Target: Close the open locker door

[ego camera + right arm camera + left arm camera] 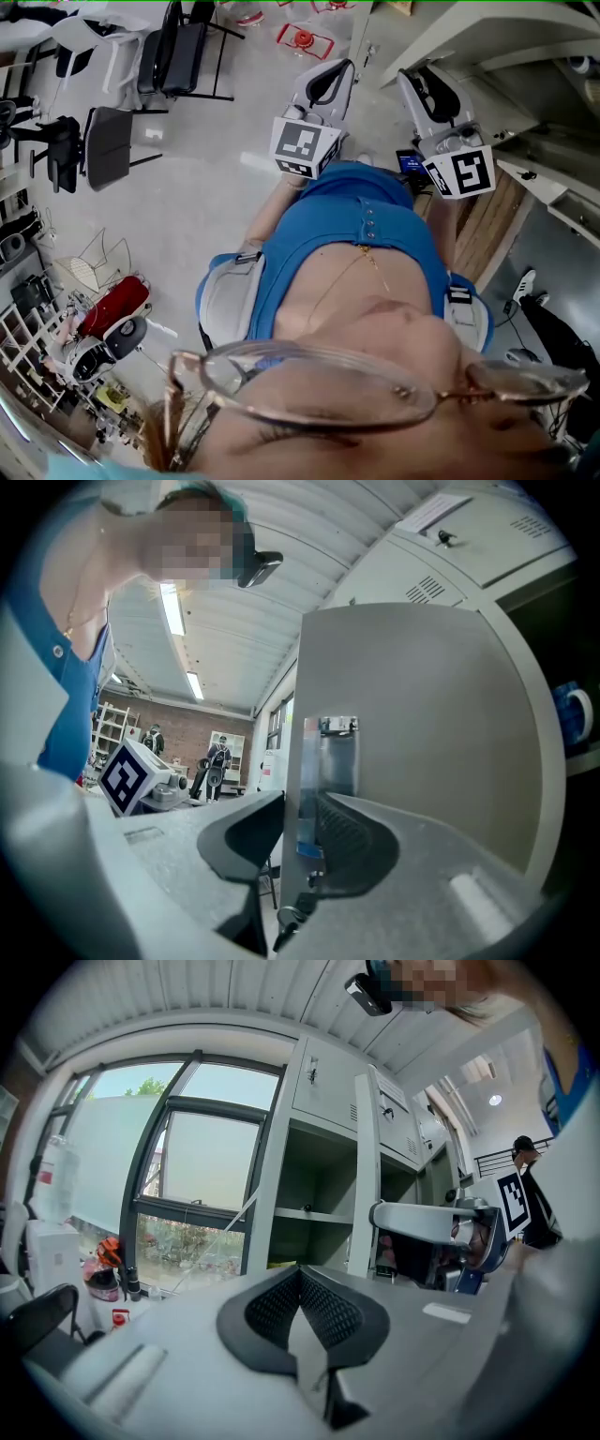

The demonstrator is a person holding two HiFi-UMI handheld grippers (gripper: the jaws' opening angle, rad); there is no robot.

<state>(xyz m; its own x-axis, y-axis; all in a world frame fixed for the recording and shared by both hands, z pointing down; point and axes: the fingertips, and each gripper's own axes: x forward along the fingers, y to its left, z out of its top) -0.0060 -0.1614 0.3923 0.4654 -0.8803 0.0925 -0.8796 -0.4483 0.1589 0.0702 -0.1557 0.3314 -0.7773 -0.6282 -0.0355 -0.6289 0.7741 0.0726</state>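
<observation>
Your locker door (pixel 412 724) stands upright, long axis vertical, swung out from the locker (pixel 328 1082). In the right gripper view its free edge points straight back at you and the grey panel runs away to the right. A small metal latch (pixel 337 726) sits on that edge, above the jaws.

Your right gripper (pixel 298 810) has that edge between its jaws. They stand only partly apart, one pad against each face of the panel, so the grip is on the door's thin edge.

In the left gripper view the same door (pixel 364 1166) shows edge-on as a narrow pale upright strip in front of the open compartment. The compartment's shelf (pixel 309 1213) is visible just left of the strip. Your right gripper (pixel 427 1222) reaches in from the right at mid-height on the door.

Your left gripper (pixel 300 1279) has its jaws together with nothing between them. It hangs apart from the door, on the window (pixel 197 1176) side.

From the head view both grippers are held out in front of your chest, the left gripper (pixel 328 84) beside the right gripper (pixel 422 84), with the pale locker body at the upper right. Black chairs (pixel 183 47) stand well apart across the floor to your left. In the right gripper view a few people (pixel 217 757) stand far off by a brick wall.
</observation>
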